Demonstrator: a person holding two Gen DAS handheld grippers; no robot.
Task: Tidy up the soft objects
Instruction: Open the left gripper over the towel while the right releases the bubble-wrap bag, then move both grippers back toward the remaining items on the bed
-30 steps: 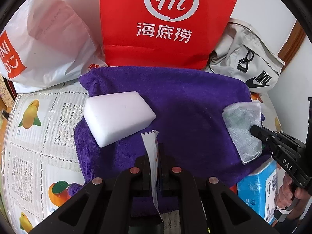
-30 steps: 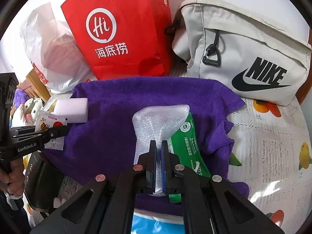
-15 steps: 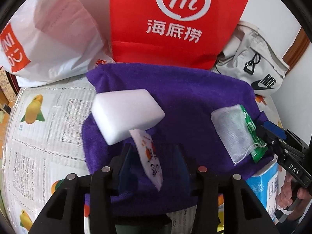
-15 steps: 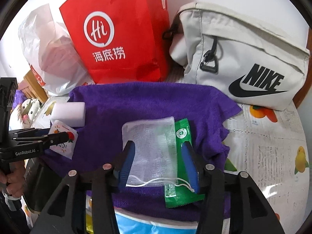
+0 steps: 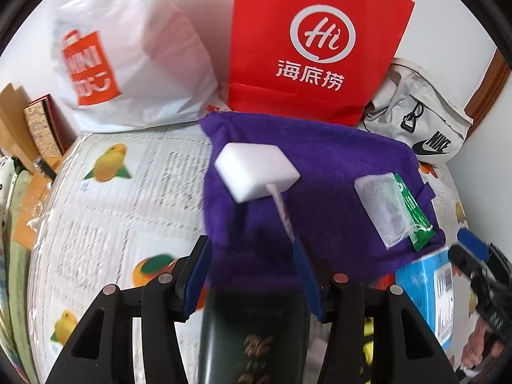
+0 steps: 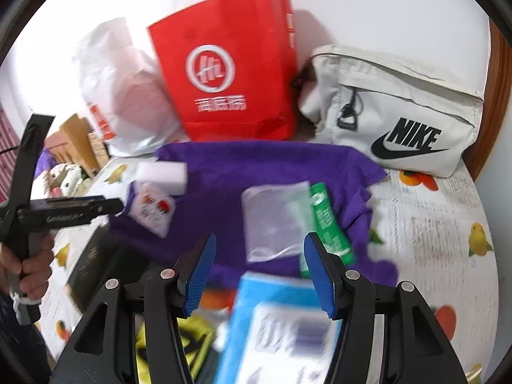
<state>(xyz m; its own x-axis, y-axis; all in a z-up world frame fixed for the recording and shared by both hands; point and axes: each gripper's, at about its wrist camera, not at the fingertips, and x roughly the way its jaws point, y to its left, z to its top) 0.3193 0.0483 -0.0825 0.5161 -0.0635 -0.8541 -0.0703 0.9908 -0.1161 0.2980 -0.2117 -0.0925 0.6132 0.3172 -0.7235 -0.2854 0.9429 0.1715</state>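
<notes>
A purple towel (image 5: 320,172) (image 6: 256,169) lies spread on the table. On it rest a white sponge block (image 5: 256,169) (image 6: 163,174), a white mesh pouch (image 5: 382,208) (image 6: 272,220) and a green packet (image 5: 416,211) (image 6: 329,220) beside the pouch. A small white printed sachet (image 5: 283,211) (image 6: 152,209) leans on the towel by the sponge, close to my left gripper's right finger. My left gripper (image 5: 252,275) is open and empty, back from the towel's near edge. My right gripper (image 6: 259,272) is open and empty, just short of the pouch.
A red paper bag (image 5: 313,44) (image 6: 227,76), a white plastic bag (image 5: 128,51) and a beige Nike bag (image 6: 396,115) stand behind the towel. A blue tissue pack (image 6: 281,329) (image 5: 428,288) and a dark box (image 5: 256,336) lie at the near edge. A fruit-print cloth (image 5: 112,192) covers the table.
Both grippers opened, letting go of the sachet and the mesh pouch onto the towel, then drew back and up from it.
</notes>
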